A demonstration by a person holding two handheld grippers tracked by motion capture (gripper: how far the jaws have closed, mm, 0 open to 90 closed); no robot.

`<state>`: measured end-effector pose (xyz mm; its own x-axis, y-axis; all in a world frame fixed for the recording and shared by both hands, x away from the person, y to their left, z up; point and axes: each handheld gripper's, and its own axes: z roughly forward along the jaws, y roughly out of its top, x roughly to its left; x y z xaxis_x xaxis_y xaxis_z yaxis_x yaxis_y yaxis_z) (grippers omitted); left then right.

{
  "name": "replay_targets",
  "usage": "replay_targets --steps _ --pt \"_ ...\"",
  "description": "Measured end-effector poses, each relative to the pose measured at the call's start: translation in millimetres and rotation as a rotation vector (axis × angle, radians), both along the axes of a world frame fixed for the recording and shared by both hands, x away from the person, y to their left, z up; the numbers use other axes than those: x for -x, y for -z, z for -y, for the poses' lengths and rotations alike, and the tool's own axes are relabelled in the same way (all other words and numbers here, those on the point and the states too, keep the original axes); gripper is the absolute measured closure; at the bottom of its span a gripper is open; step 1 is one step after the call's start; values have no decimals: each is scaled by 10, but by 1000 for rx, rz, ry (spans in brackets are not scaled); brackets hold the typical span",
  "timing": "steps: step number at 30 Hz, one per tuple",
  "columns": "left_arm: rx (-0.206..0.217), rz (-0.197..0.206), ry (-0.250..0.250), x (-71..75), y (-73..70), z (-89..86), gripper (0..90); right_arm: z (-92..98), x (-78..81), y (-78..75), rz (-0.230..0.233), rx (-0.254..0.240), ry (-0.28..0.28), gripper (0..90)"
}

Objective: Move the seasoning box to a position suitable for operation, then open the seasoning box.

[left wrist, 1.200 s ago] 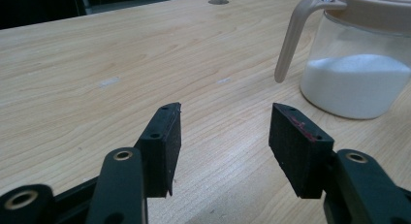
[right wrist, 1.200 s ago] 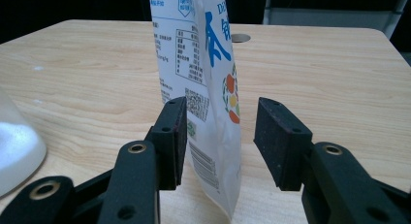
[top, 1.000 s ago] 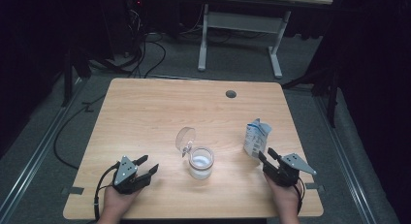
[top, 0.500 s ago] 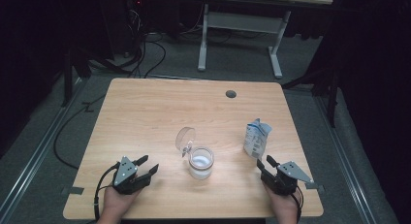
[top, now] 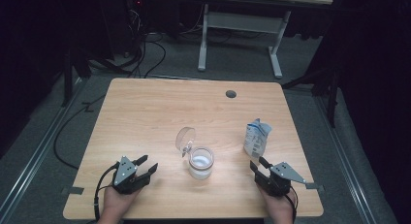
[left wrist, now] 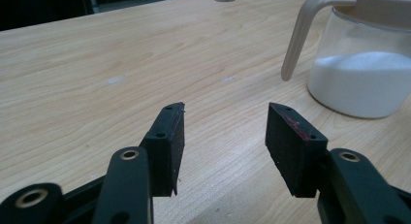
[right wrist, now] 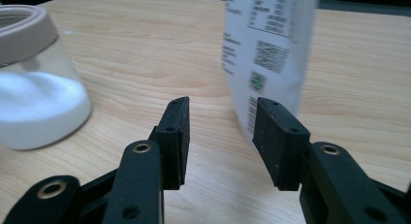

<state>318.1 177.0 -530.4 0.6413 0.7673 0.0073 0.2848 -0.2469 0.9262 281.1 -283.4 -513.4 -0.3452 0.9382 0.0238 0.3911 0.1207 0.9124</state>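
High view: a glass jar [top: 200, 162] of white granules, lid flipped open, stands mid-bench near the front. A white pouch [top: 256, 138] stands upright to its right, just beyond the right tool [top: 257, 164], which has just been narrowing.

Left gripper view: the left tool [left wrist: 225, 132], jaws apart and empty, has the jar to its right.

Right gripper view: jaws apart, empty; the pouch stands just ahead, slightly right.
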Motion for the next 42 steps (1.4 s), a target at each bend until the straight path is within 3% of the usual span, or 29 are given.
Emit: replay_targets --steps 7,15,26,32,37,42 --pt "16 -25 -31 10 -15 -23 536 -177 -42 11 -18 25 -37 656" --pt "4 -54 -33 109 -22 -17 586 -379 -116 18 -28 37 -74 682" --pt "85 -124 -26 170 -80 -27 707 -519 -161 32 -34 38 -137 781" --pt "77 -147 -18 97 -130 117 828 -645 -154 36 -52 69 -188 900" --pt "62 -150 -9 -8 -197 279 899 -795 -134 28 -52 98 -240 900" --pt "90 -151 -5 -119 -295 406 900 -925 -116 39 -47 124 -274 900"
